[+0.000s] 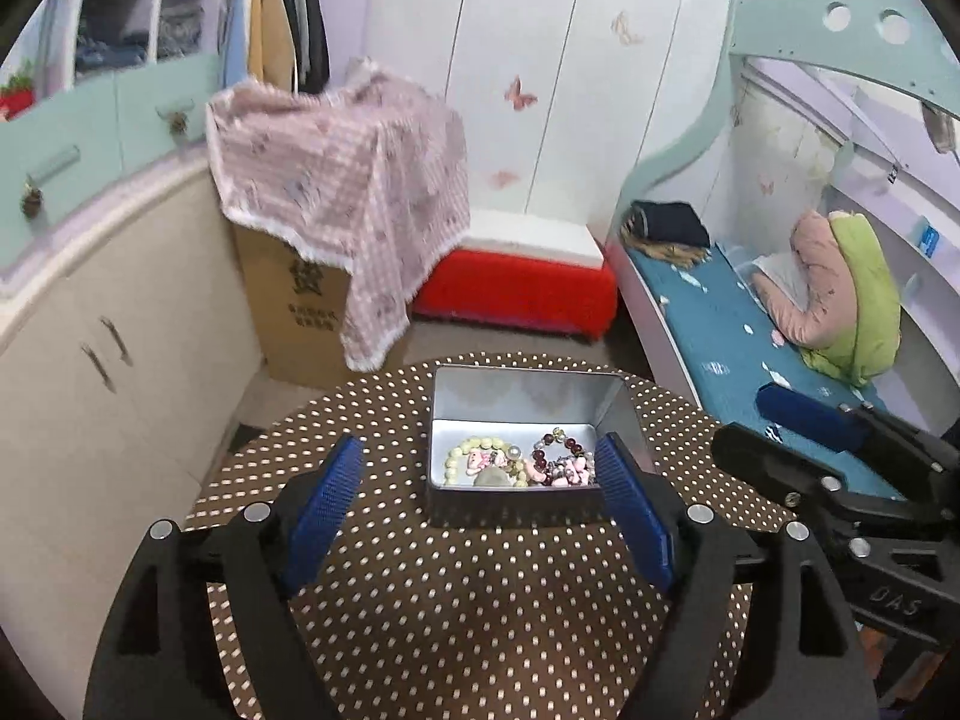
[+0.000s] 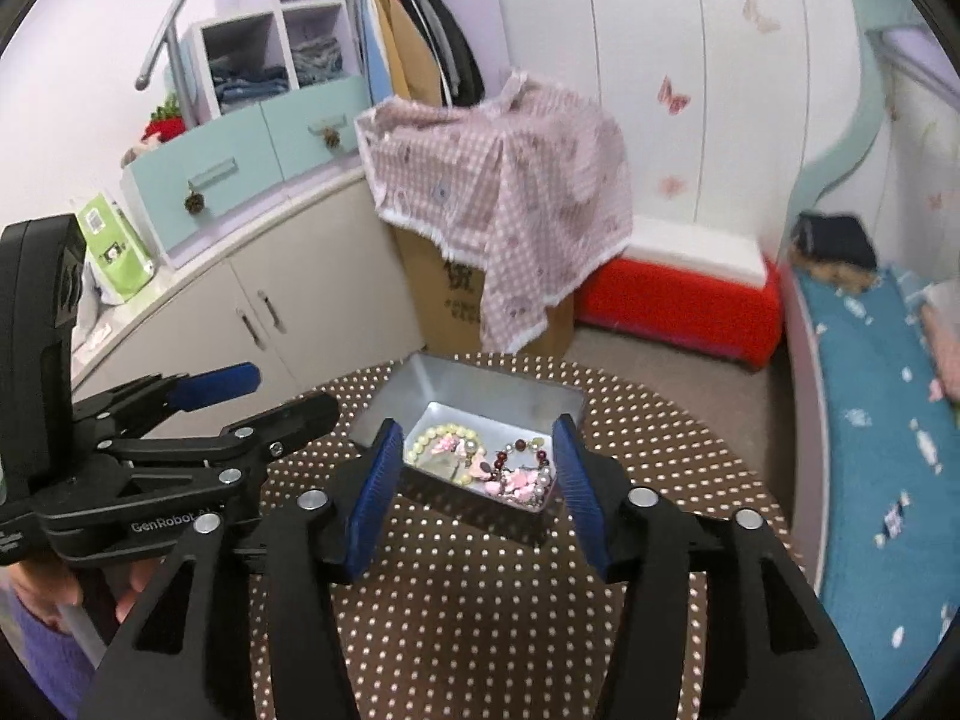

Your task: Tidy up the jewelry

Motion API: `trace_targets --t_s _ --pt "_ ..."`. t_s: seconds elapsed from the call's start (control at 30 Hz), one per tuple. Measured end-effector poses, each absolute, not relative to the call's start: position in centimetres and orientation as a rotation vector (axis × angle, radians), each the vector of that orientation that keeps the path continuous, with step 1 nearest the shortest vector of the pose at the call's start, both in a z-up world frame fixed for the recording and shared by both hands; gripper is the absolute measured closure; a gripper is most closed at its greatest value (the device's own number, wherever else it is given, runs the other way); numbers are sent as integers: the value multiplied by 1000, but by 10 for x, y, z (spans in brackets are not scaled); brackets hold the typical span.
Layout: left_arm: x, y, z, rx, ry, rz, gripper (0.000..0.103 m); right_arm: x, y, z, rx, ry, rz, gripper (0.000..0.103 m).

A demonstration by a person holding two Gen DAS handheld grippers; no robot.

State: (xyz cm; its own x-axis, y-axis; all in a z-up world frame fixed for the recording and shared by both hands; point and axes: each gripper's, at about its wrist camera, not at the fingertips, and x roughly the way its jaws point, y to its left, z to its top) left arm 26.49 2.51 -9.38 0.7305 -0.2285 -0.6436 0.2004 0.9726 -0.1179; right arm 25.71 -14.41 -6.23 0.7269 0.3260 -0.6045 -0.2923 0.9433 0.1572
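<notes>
A silver metal tin (image 1: 522,396) stands open on the round brown polka-dot table (image 1: 456,600). It holds a pale yellow bead bracelet (image 1: 474,447), a dark red bead bracelet (image 1: 561,450) and pink charm pieces (image 1: 567,474). My left gripper (image 1: 480,468) is open and empty, just short of the tin's near wall. My right gripper (image 2: 477,450) is open and empty, also in front of the tin (image 2: 480,390), with the jewelry (image 2: 480,462) between its blue pads. The right gripper shows at the right in the left wrist view (image 1: 840,456); the left gripper shows at the left in the right wrist view (image 2: 240,408).
A cardboard box under a pink checked cloth (image 1: 342,192) stands behind the table. A red padded bench (image 1: 516,288) is beyond it. A bed with a blue sheet (image 1: 750,330) lies to the right. White cabinets (image 1: 90,360) run along the left.
</notes>
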Motion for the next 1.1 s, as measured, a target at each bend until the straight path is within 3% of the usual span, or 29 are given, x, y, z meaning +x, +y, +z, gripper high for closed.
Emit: trace_targets --t_s 0.1,1.1 --pt "233 24 -79 -28 661 -243 26 225 -144 -45 33 629 329 43" --pt "-5 17 28 30 188 -163 26 -25 -139 73 -64 230 191 33"
